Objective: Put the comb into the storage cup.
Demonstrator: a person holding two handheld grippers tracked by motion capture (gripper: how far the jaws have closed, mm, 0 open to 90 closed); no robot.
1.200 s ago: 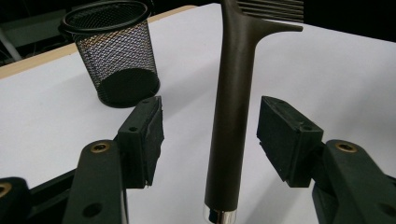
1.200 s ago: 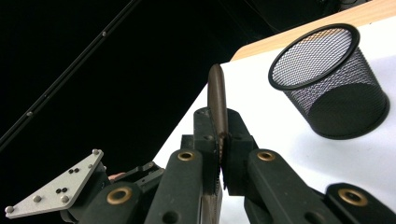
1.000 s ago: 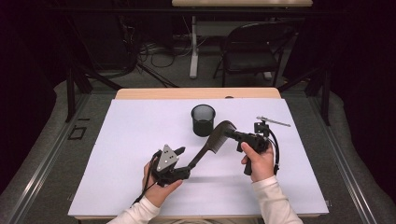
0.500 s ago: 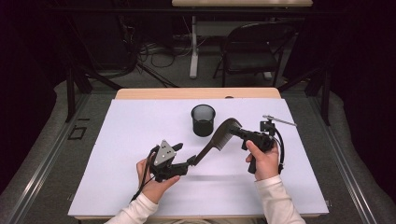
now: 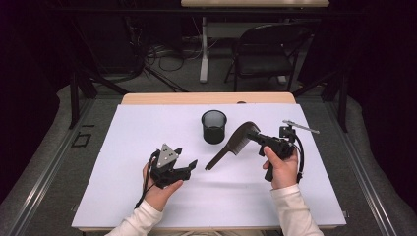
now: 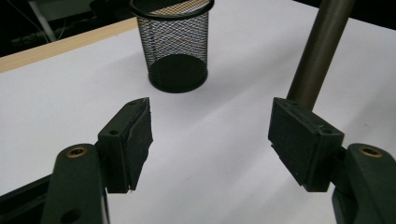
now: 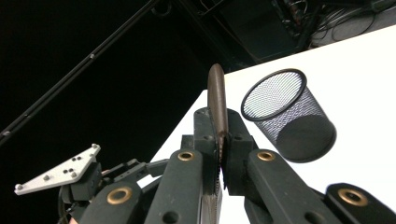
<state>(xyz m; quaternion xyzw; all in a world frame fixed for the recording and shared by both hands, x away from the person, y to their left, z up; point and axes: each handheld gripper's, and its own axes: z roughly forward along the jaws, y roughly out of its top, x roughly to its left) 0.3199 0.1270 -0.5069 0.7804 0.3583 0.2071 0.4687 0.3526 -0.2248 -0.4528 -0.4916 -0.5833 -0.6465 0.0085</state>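
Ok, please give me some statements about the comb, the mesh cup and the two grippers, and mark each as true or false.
1. The right gripper is shut on the comb. True.
2. The comb stands inside the mesh cup. False: it is held in the air beside the cup, outside it.
3. The left gripper holds the comb's handle. False: its jaws are open with nothing between them, and have just been opening.
4. The mesh cup stands upright on the white table. True.
5. The cup is full of pens. False: it is empty.
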